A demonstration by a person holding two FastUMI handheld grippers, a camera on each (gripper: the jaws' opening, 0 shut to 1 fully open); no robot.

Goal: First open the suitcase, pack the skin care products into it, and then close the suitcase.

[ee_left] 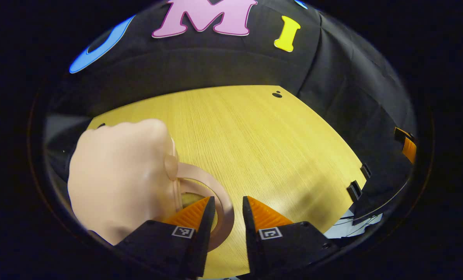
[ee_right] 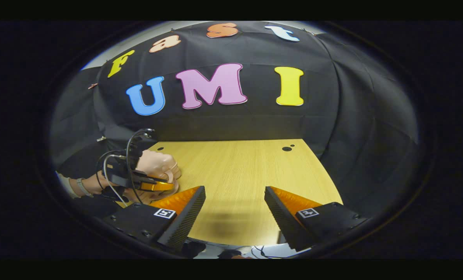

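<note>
A peach-coloured suitcase (ee_left: 118, 179) with a rounded shell lies at the left of the wooden table (ee_left: 262, 147). Its curved handle (ee_left: 225, 210) arcs out toward me. In the left gripper view my left gripper (ee_left: 228, 200) is at that handle with a narrow gap between the jaws; the handle loop lies in the gap against the left finger and stays clear of the right one. The right gripper view shows the suitcase (ee_right: 159, 163) small at the left, with the left gripper (ee_right: 157, 186) and the hand (ee_right: 95, 184) holding it. My right gripper (ee_right: 235, 202) hovers wide open over bare table, holding nothing.
The table's back edge meets the black cloth wall. Two dark holes (ee_left: 277, 94) mark the far right corner. Black clips (ee_left: 355, 190) sit on the table's right edge, and an orange part (ee_left: 409, 147) shows farther right. Cables lie below the near edge (ee_right: 262, 249).
</note>
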